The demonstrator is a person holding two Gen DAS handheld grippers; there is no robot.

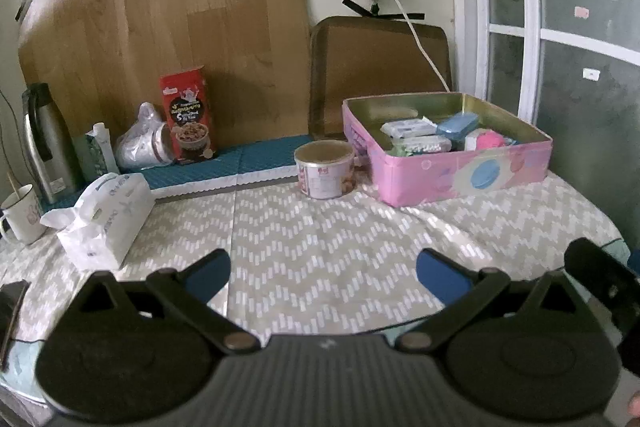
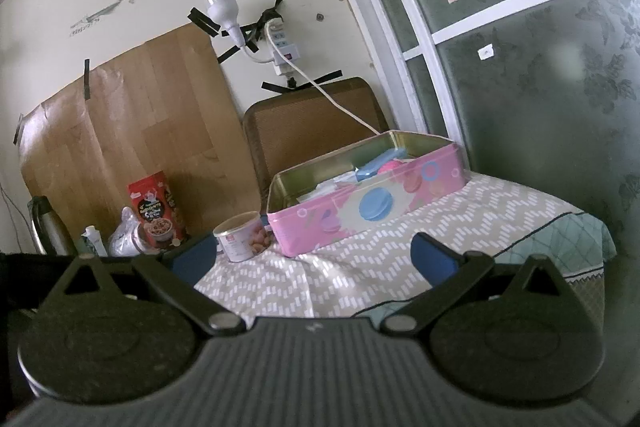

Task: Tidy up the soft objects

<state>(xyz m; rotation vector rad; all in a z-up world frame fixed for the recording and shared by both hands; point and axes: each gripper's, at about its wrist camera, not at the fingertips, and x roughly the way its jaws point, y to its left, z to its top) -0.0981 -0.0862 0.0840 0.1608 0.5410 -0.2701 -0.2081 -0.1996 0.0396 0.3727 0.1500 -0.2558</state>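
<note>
A pink tin box [image 1: 460, 175] [image 2: 360, 211] stands open at the back right of the table. Inside it lie white wipe packs [image 1: 408, 127], a blue case [image 1: 458, 125] [image 2: 378, 163] and a pink ball [image 1: 490, 139] [image 2: 390, 167]. A white tissue pack [image 1: 106, 219] lies on the left of the zigzag cloth [image 1: 320, 227]. My left gripper [image 1: 323, 269] hovers open over the cloth with nothing between its blue pads. My right gripper [image 2: 314, 255] is also open and empty, low in front of the tin.
A round snack can [image 1: 325, 169] [image 2: 242, 235] sits left of the tin. Along the back wall stand a red cereal box [image 1: 188, 115] [image 2: 157, 213], a bagged cup [image 1: 142, 139], a thermos [image 1: 46, 143] and a mug [image 1: 22, 213]. A white cable [image 1: 416, 39] hangs behind the tin.
</note>
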